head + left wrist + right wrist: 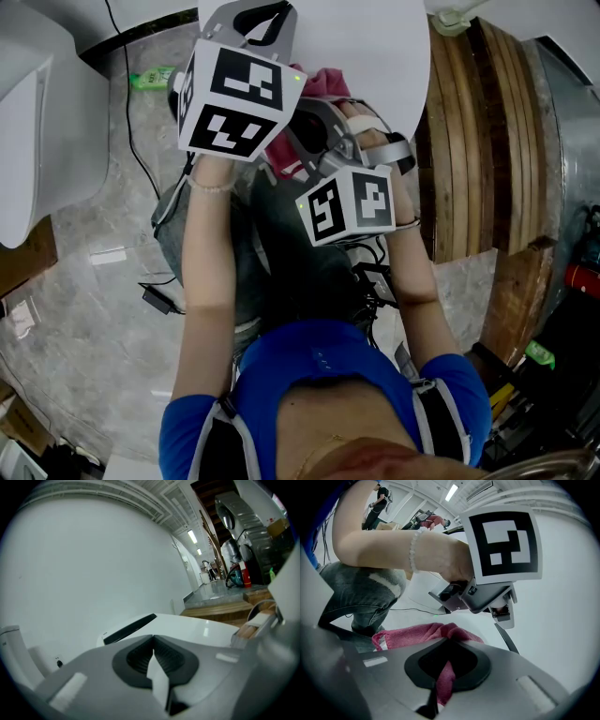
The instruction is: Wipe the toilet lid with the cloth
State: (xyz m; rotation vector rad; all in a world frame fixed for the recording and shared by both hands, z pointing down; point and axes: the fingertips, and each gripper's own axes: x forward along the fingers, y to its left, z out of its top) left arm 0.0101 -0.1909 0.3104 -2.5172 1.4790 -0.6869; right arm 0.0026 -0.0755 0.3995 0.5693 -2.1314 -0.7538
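The white toilet lid [375,47] lies at the top of the head view and fills the space beyond the jaws as the toilet lid [187,626] in the left gripper view. A pink cloth [323,82] hangs bunched between the two grippers, over the lid's near edge. My right gripper [447,658] is shut on this cloth [422,634]; in the head view the right gripper [302,141] sits under its marker cube. My left gripper [153,644] is shut with nothing in it. The left gripper [265,21] hovers above the lid, up and left of the right one.
A wooden platform [478,141] borders the toilet on the right. A white fixture [37,122] stands at the left and a green bottle [150,79] lies on the marble floor. Cables [155,295] trail by the person's legs. A red extinguisher [243,576] stands far off.
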